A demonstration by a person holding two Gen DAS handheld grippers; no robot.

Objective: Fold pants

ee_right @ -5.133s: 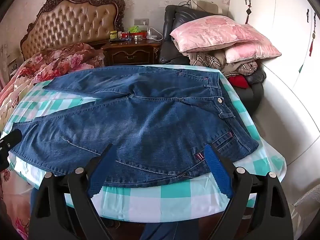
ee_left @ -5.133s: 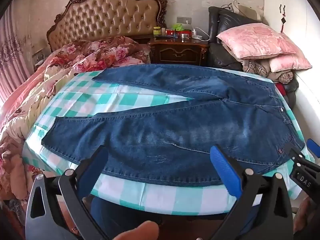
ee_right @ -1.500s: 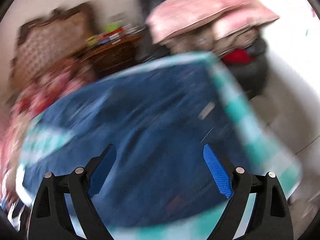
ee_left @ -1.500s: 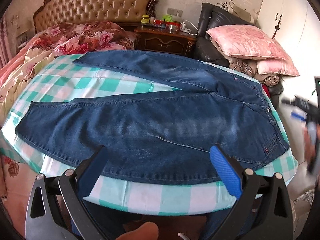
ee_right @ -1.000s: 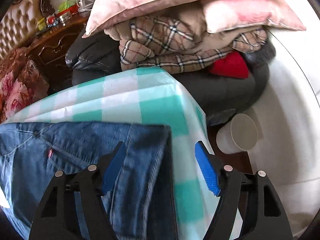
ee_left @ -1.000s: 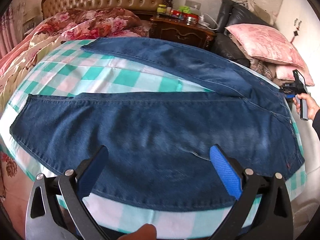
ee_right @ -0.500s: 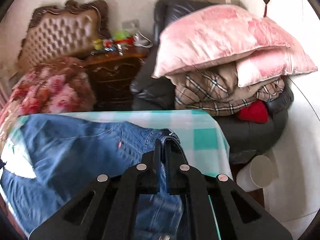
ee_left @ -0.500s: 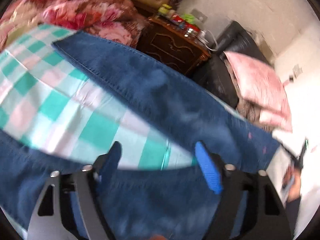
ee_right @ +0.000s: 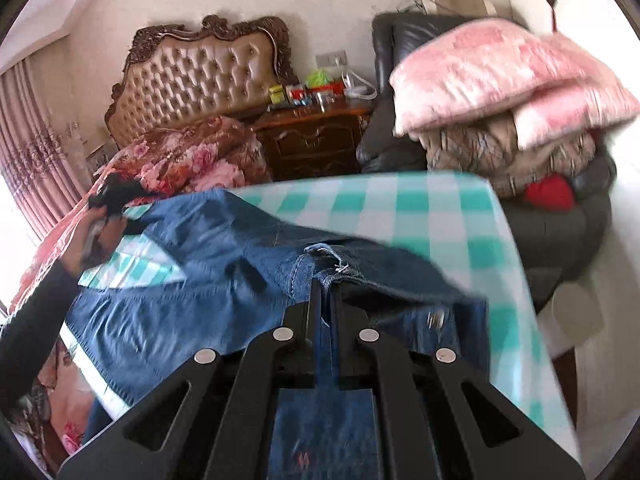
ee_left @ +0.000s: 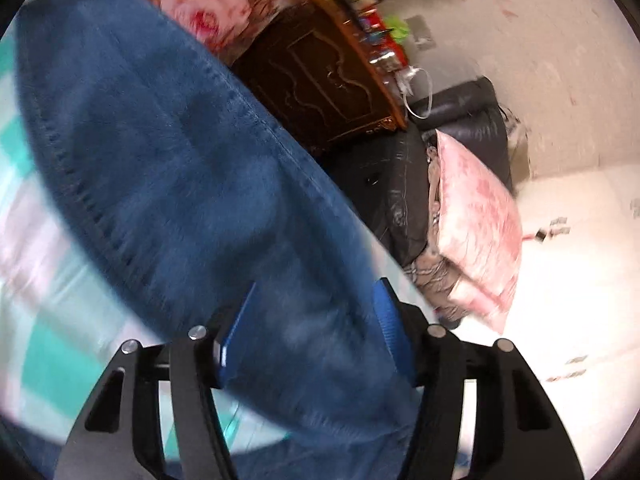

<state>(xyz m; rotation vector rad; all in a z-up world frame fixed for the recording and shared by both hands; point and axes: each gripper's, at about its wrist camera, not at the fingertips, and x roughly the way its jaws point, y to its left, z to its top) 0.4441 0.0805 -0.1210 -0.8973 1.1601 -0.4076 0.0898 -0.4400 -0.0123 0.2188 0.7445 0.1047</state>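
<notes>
Blue denim pants (ee_right: 208, 264) lie on a table with a green and white checked cloth (ee_right: 452, 216). My right gripper (ee_right: 326, 284) is shut on the pants' waistband and holds it lifted above the cloth. In the left wrist view, the far pant leg (ee_left: 180, 168) fills the frame, blurred. My left gripper (ee_left: 316, 332) is open with its blue pads either side of the leg's far edge. In the right wrist view the left gripper (ee_right: 114, 200) shows small at the far leg, held by a dark-sleeved arm.
A bed with floral bedding (ee_right: 188, 156) and a tufted headboard (ee_right: 200, 76) stands beyond the table. A dark wooden nightstand (ee_right: 316, 140) with small items is beside it. A black armchair (ee_right: 568, 216) piled with pink pillows (ee_right: 500, 76) stands at the right.
My right gripper moved to the waistband's far corner, shut on it and has lifted it toward the near side. My left gripper moved across the table to the far leg and narrowed its opening.
</notes>
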